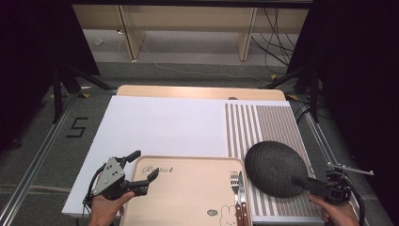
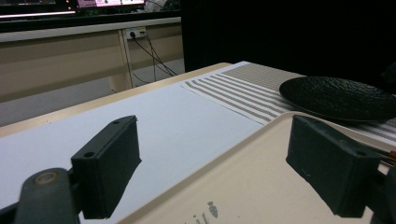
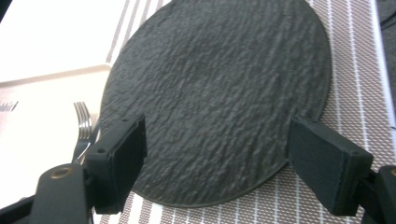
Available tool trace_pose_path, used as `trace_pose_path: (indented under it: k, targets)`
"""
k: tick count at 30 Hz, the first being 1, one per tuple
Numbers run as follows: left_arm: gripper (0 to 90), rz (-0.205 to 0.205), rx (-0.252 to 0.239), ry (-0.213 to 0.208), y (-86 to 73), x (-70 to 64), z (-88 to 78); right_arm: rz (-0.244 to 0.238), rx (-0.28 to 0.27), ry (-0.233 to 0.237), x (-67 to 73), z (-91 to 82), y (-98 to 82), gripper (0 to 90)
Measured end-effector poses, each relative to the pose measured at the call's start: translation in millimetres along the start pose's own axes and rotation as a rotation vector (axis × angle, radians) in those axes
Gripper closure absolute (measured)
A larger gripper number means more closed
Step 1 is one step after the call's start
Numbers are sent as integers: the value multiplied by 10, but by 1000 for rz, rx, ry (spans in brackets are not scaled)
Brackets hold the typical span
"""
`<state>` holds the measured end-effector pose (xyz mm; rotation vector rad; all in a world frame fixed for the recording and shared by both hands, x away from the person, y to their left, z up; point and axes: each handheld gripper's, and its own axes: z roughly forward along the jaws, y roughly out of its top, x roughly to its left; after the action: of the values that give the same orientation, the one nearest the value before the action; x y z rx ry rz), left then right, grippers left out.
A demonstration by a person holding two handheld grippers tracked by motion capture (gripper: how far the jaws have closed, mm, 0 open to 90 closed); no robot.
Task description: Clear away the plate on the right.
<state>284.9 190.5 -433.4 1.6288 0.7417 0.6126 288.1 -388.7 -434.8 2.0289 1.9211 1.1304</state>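
Two grippers hover at the near edge. At the left, the left gripper [image 1: 141, 168] has its jaws spread wide astride the far-left corner of the tray [image 1: 188, 188], gripping nothing. A fork [image 1: 235, 183] and knife [image 1: 241, 186] lie along the tray's right side. Right of them, the plate [image 1: 275, 167] sits on the striped mat [image 1: 263, 122]; the right gripper [image 3: 215, 163] gapes wide over the plate's near rim.
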Motion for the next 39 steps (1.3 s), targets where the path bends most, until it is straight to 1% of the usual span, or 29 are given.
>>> trace_pose_path:
  k: [1,2,3,4,5,6,7,8,9,11,13,14,16,17,20,21,22,23,24,25,26,27,29,31,32,35,36,38,39]
  targets:
    - [163,0,0,0,0,1,0,37,20,-1,5,-14,-3,215]
    - [163,-1,-1,0,0,2,1,44,26,3,-12,-30,-2,217]
    - [163,-1,0,1,1,1,0,49,15,-22,-31,-22,-7,230]
    - [163,1,2,1,0,-1,-1,25,5,-19,-63,-31,-5,239]
    - [163,1,2,1,-1,-2,-2,42,6,-35,-73,-43,-6,240]
    - [163,1,-5,-2,-6,0,5,51,-7,-27,-82,-37,-10,240]
    - [163,0,-5,-2,-8,0,6,28,-22,-11,-120,-21,-11,240]
    - [163,0,-4,-1,-9,2,5,58,-21,-9,-118,-23,-19,240]
    - [163,0,-5,-1,-9,3,5,58,-7,-7,-141,-24,-20,240]
    - [163,0,5,6,-6,1,-2,90,-15,-4,-157,-7,-30,242]
    - [163,1,6,6,-7,0,-2,92,-2,-5,-184,-10,-31,245]
    - [163,2,7,6,-7,-2,-1,130,13,2,-168,-22,-33,245]
    - [163,1,7,5,-8,-1,-1,115,-10,11,-206,-4,-39,247]
    - [163,1,6,5,-8,-1,-1,139,4,15,-202,-9,-44,250]
    - [163,1,6,7,-7,1,-2,124,5,1,-230,-10,-51,275]
    - [163,1,7,6,-7,1,-2,112,3,19,-249,-10,-53,275]
    - [163,2,7,6,-7,1,-3,123,4,23,-242,-5,-53,274]
    - [163,3,6,6,-6,1,-2,137,5,10,-231,23,-59,274]
    - [163,1,5,6,-6,1,0,135,12,10,-235,28,-64,274]
    - [163,1,6,6,-7,1,0,156,30,8,-229,34,-66,274]
    - [163,2,9,6,-10,2,0,133,27,2,-247,45,-67,274]
    - [163,0,10,5,-12,1,1,161,36,3,-235,48,-69,275]
    - [163,1,9,5,-12,-2,-1,159,33,23,-247,64,-72,274]
    - [163,3,1,3,-8,-8,-1,186,36,48,-251,61,-78,275]
    - [163,2,-2,2,-8,-9,0,182,33,52,-263,68,-80,275]
    - [163,2,4,5,-9,-8,-1,221,44,65,-285,79,-89,281]
    - [163,0,6,6,-12,-8,1,242,59,54,-283,81,-85,283]
    - [163,1,7,5,-12,-9,2,244,44,87,-308,85,-91,285]
    - [163,0,7,6,-12,-10,3,240,43,82,-315,92,-93,285]
